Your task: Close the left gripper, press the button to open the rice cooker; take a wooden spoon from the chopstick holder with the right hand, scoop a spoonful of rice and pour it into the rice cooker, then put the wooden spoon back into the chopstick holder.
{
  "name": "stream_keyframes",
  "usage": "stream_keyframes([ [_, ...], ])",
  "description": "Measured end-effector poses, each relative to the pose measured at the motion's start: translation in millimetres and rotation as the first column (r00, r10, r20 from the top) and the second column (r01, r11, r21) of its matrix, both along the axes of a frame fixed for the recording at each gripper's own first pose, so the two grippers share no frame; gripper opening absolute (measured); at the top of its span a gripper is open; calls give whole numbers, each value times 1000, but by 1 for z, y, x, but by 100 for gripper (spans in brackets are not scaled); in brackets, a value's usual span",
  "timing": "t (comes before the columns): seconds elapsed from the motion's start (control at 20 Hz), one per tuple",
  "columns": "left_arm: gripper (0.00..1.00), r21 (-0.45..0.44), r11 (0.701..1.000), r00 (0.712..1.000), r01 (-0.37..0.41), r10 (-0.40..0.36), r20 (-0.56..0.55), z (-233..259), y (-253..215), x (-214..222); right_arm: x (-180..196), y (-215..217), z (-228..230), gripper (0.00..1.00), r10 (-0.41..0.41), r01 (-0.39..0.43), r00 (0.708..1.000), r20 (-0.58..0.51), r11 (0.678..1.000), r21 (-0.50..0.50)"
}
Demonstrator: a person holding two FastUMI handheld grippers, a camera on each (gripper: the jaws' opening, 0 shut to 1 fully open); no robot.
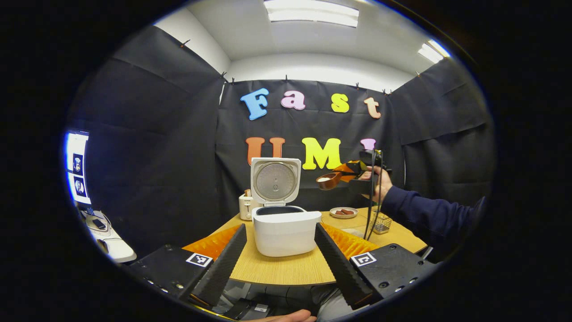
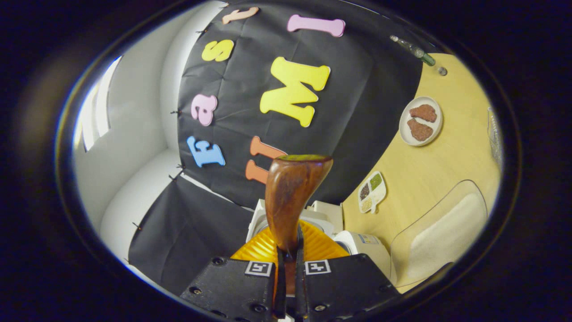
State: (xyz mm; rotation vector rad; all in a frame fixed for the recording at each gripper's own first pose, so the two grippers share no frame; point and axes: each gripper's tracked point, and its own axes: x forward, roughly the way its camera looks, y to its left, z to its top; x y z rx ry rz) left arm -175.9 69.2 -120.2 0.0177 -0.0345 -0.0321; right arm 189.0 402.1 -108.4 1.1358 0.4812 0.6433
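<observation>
The white rice cooker (image 1: 286, 232) stands on the wooden table (image 1: 286, 268) with its lid (image 1: 275, 181) raised upright. My left gripper (image 1: 281, 264) is open, its two fingers spread wide on either side of the cooker, well short of it. Up to the right of the cooker, a hand holds my right gripper (image 1: 362, 172), which is shut on the wooden spoon (image 1: 329, 181); white rice shows in the spoon's bowl. In the right gripper view the spoon (image 2: 292, 192) sticks out from between the shut fingers of the right gripper (image 2: 288, 268), with the cooker (image 2: 364, 248) below it.
A wire chopstick holder (image 1: 382, 223) stands at the table's right. A plate with brown pieces (image 1: 343, 212) and a toaster (image 1: 246, 205) sit behind the cooker. A clear container of rice (image 2: 442, 232) and a small divided dish of grains (image 2: 372, 192) lie on the table.
</observation>
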Motion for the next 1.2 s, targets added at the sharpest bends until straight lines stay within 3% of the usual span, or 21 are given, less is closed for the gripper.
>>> stream_keyframes([
  [0.2,97,-22,1000,1000,-1,2,8,2,12,-11,-2,57,-23,13,41,-42,999,-24,997,-68],
  [0.35,95,-27,1000,1000,-12,12,7,0,20,-13,2,89,-26,13,54,-47,998,38,985,-168],
  [0.6,95,-16,1000,1000,-19,19,9,0,24,-18,13,118,-36,13,69,-6,986,152,924,-382],
  [0.75,95,-2,999,999,-34,34,-11,-8,27,-21,12,124,-34,13,72,84,958,279,856,-510],
  [0.85,95,14,999,999,-51,52,-8,-9,31,-21,10,131,-33,13,98,138,932,349,794,-592],
  [1.05,95,-4,999,999,-40,40,-11,-11,27,-20,1,145,-32,13,168,208,881,442,700,-683],
  [1.2,95,-5,999,999,-39,39,-18,-14,26,-20,-8,153,-19,13,243,306,808,536,605,-735],
])
